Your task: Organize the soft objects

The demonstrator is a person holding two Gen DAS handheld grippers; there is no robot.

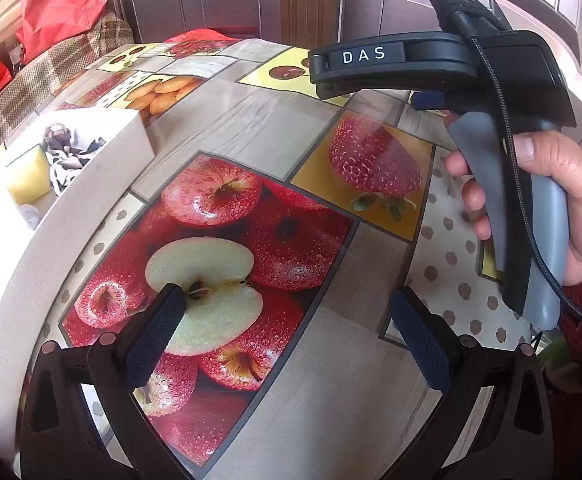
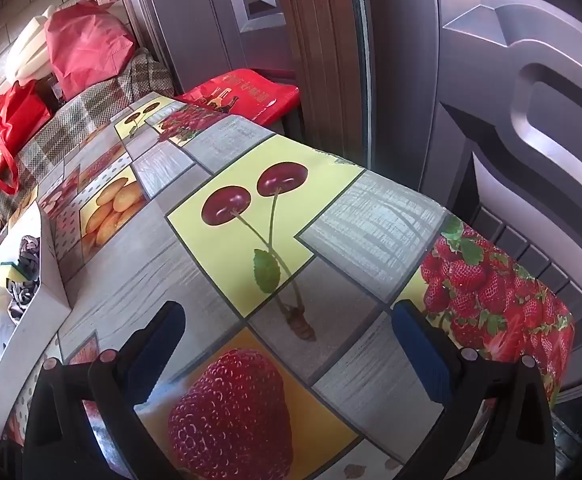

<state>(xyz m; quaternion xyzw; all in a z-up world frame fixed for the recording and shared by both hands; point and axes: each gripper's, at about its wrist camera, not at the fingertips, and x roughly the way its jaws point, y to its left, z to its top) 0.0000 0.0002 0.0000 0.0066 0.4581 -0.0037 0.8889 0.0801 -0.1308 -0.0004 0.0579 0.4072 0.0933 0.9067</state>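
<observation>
A counter [image 1: 275,128] covered in a fruit-print cloth fills both wrist views, and no loose soft item lies on the bare part ahead of either tool. At its left side sits a white box [image 1: 103,176], which already holds the task's things: a yellow sponge [image 1: 27,178] and a black-and-white cloth [image 1: 69,156] bundled beside it. The step in hand looks like a pause between picks, so doing it well likely means turning toward the box or toward whatever soft item remains out of sight, and approaching from above with the tool wide so soft material is gathered, not pushed. The left gripper [image 1: 287,320] tilts downward over the printed apples, its jaws spread wide with nothing between them. The right gripper [image 2: 287,328] also tilts downward, over the printed cherries, jaws spread wide and empty; in the left view a hand [image 1: 563,208] in a red sleeve wraps its grey handle.
</observation>
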